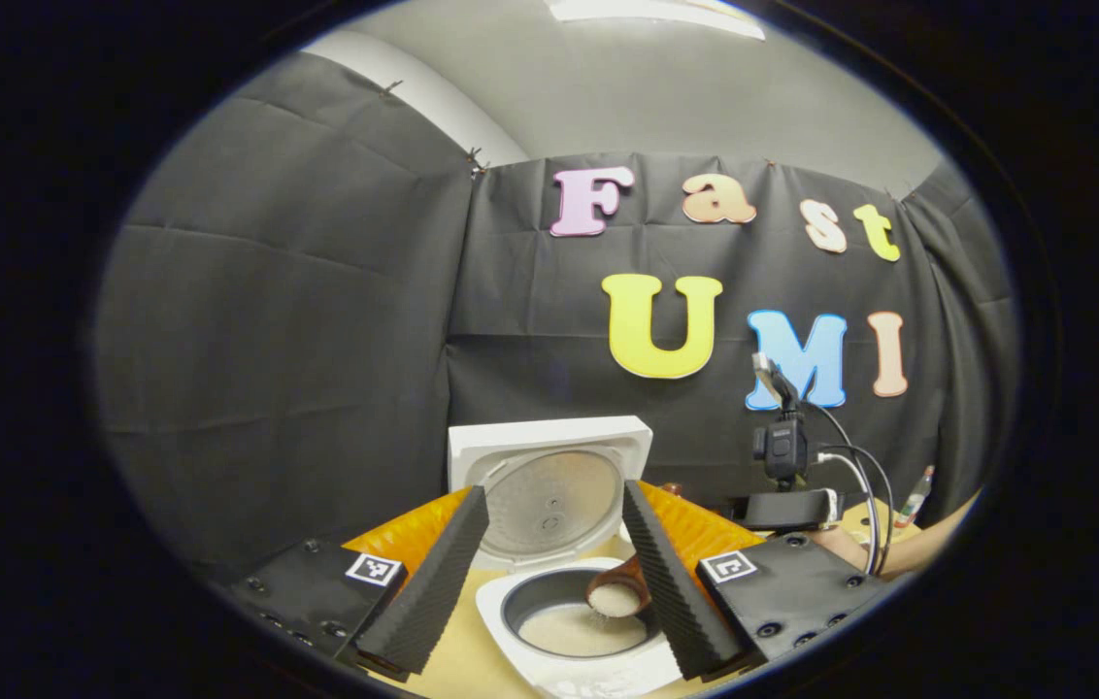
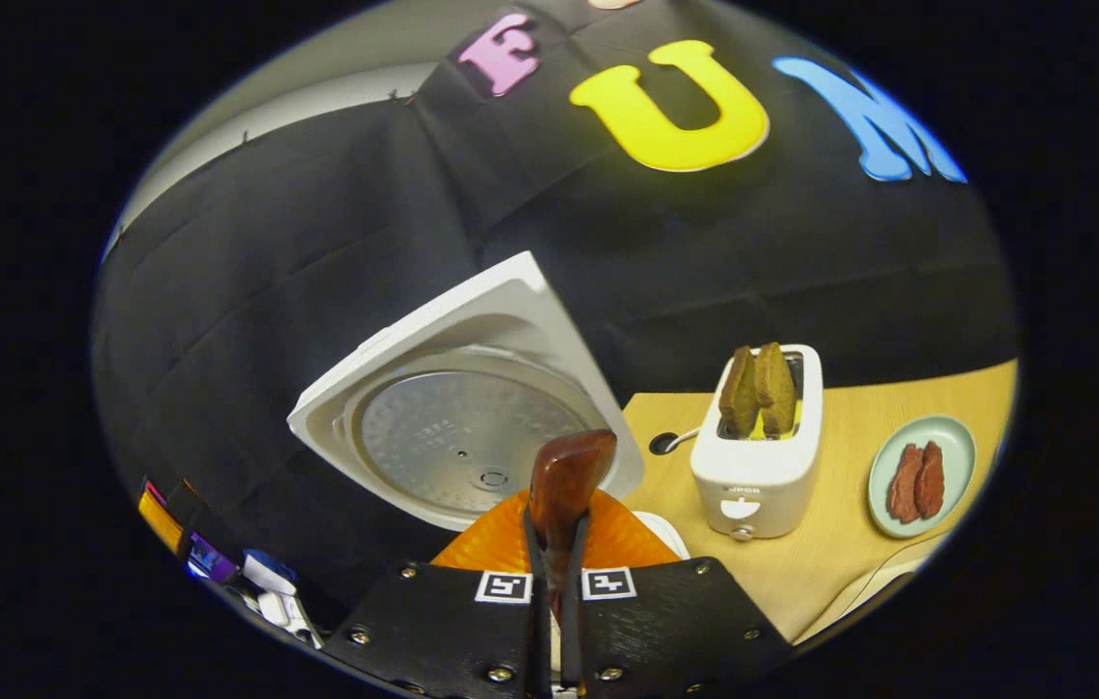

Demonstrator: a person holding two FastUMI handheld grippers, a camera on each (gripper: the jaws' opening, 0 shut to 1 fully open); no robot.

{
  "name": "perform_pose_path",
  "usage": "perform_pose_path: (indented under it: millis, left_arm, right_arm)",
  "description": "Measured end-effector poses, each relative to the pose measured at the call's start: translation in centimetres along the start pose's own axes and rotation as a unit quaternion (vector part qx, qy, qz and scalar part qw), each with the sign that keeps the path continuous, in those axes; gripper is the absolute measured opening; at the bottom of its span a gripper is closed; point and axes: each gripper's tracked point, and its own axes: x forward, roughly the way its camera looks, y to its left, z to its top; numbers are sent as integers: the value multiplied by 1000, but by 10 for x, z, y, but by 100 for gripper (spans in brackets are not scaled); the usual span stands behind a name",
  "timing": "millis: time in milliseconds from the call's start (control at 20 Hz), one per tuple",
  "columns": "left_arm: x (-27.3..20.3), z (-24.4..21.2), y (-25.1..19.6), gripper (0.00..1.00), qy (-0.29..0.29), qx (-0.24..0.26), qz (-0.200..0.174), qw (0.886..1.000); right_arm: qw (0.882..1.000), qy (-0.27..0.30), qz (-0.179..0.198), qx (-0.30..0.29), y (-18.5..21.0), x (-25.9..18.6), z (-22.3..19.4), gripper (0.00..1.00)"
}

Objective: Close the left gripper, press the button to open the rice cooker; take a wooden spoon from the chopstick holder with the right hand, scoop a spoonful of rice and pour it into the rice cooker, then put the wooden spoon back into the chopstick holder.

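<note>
The white rice cooker [image 1: 511, 621] stands open, its lid [image 1: 598, 437] raised upright behind the dark inner pot [image 1: 532, 594]. White rice [image 1: 577, 633] lies in the pot. The wooden spoon [image 1: 616, 588] tilts over the pot's right rim with rice spilling off it. My left gripper [image 1: 554, 493] hangs open just in front of the cooker, one finger on each side of the pot. In the right gripper view, my right gripper [image 2: 559, 544] is shut on the brown wooden spoon [image 2: 567, 471], in front of the lid [image 2: 452, 427]. The right gripper [image 1: 787, 507] sits right of the cooker.
A white toaster [image 2: 758, 456] with two browned slices stands on the wooden table [image 2: 831, 553] to the right of the cooker. Beyond it lies a pale green plate [image 2: 957, 442] with two brown pieces. A cable hole [image 2: 663, 444] is beside the toaster.
</note>
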Motion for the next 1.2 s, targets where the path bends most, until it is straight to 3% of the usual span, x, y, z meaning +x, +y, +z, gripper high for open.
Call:
perform_pose_path:
  millis: [100, 200, 450, 550, 700, 900, 1050, 1200]
  left_arm:
    - [-3, 0, 5, 96, 0, -1, 6, 1000]
    - [-5, 0, 9, 96, -2, -3, 12, 1000]
    - [-8, -2, 16, 96, -2, -10, 24, 1000]
    - [-7, -4, 17, 96, -3, -13, 27, 1000]
    - [-8, -3, 17, 96, -3, -16, 29, 999]
    - [-8, -3, 16, 96, -1, -11, 27, 1000]
    - [-8, -3, 16, 96, -1, -11, 23, 1000]
    - [-8, -1, 15, 96, -3, -8, 19, 1000]
  right_arm:
    - [997, -2, 15, -75, 17, 0, 2, 5]
    - [986, -11, 37, -160, 35, -4, 5, 5]
    - [937, -56, 93, -331, 78, -26, 12, 4]
    - [927, -66, 105, -355, 85, -35, 9, 4]
    - [932, -69, 104, -341, 82, -40, 13, 5]
    - [951, -76, 103, -282, 76, -40, 26, 5]
    - [977, -76, 101, -175, 54, -39, 44, 4]
    - [992, -77, 96, -41, 30, -42, 61, 4]
